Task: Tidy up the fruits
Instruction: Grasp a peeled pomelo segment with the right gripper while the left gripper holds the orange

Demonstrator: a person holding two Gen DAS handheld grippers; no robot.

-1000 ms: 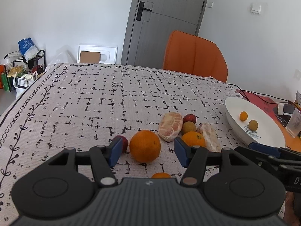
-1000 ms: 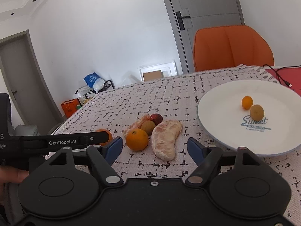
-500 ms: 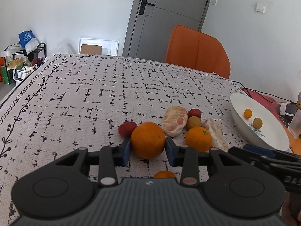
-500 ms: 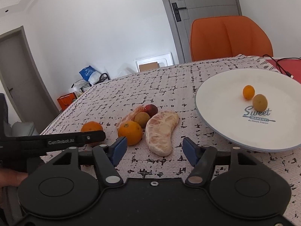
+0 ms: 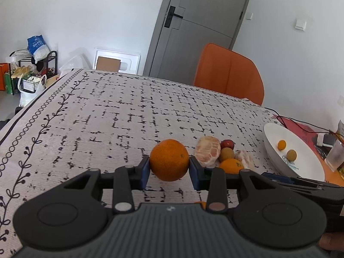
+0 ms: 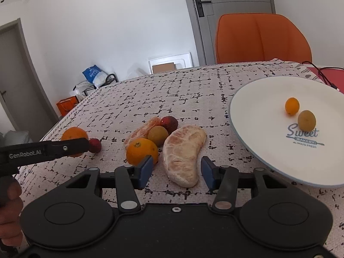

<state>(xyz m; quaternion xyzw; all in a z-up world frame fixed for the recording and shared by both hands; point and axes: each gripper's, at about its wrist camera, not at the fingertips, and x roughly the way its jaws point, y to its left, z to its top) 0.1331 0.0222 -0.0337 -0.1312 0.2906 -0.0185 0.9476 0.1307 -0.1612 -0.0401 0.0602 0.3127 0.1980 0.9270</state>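
Note:
My left gripper (image 5: 169,168) is shut on a large orange (image 5: 169,159), its blue pads pressing both sides. Right of it lie a peeled citrus piece (image 5: 207,153), a red fruit (image 5: 227,144), a brownish fruit (image 5: 226,154) and a smaller orange (image 5: 231,165). My right gripper (image 6: 176,170) straddles the near end of a peeled pomelo segment (image 6: 182,155); its jaws are closing and the pads stand apart from the segment. The smaller orange (image 6: 141,151) sits just left of it. A white plate (image 6: 258,129) holds a small orange fruit (image 6: 292,105) and a brownish fruit (image 6: 306,120).
The patterned tablecloth (image 5: 107,116) covers the table. An orange chair (image 5: 230,74) stands at the far edge. A small red fruit (image 6: 95,145) lies beside the left gripper's finger (image 6: 53,149). Cables and a red mat (image 5: 301,126) lie behind the plate.
The left gripper closed on the large orange and now grips it. The right gripper moved forward around the pomelo segment while its jaws narrowed.

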